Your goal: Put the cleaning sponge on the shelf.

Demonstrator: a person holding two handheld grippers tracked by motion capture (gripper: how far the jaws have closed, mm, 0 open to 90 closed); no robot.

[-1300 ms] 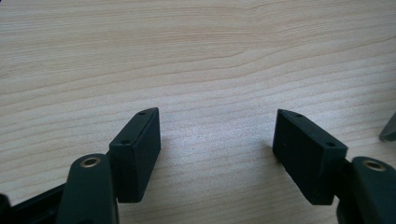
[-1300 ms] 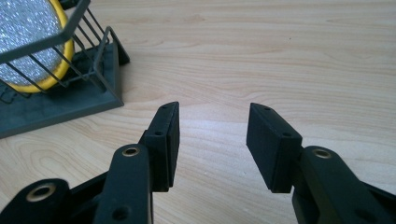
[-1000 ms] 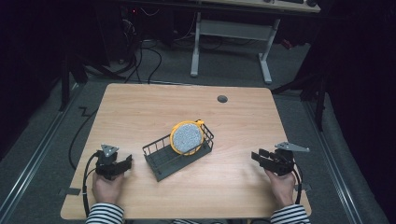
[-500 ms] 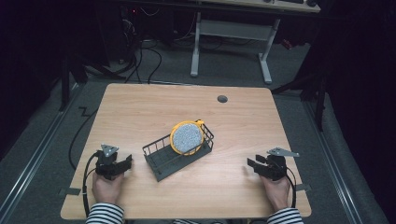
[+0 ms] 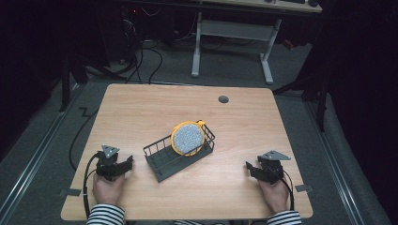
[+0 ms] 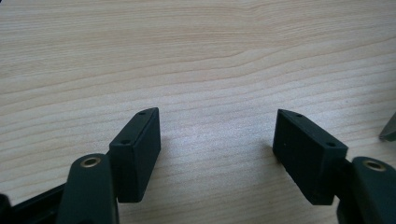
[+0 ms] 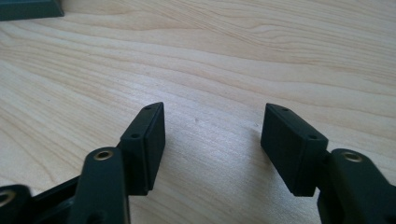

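On a wooden table (image 5: pixel 141 112), a person's two hands each rest a black tool near the front edge. The left tool (image 5: pixel 127 165) sits with its jaws wide apart over bare wood. The right tool (image 5: pixel 249 169) has just been opening its jaws, with nothing between them. Between the tools, nearer the left one, a dark wire basket (image 5: pixel 162 161) holds a tilted yellow-rimmed round disc (image 5: pixel 187 138) with a speckled grey face.

The right hand-held gripper (image 5: pixel 250 167) has sunk toward the table (image 5: pixel 141 108), its empty jaws opening wider.
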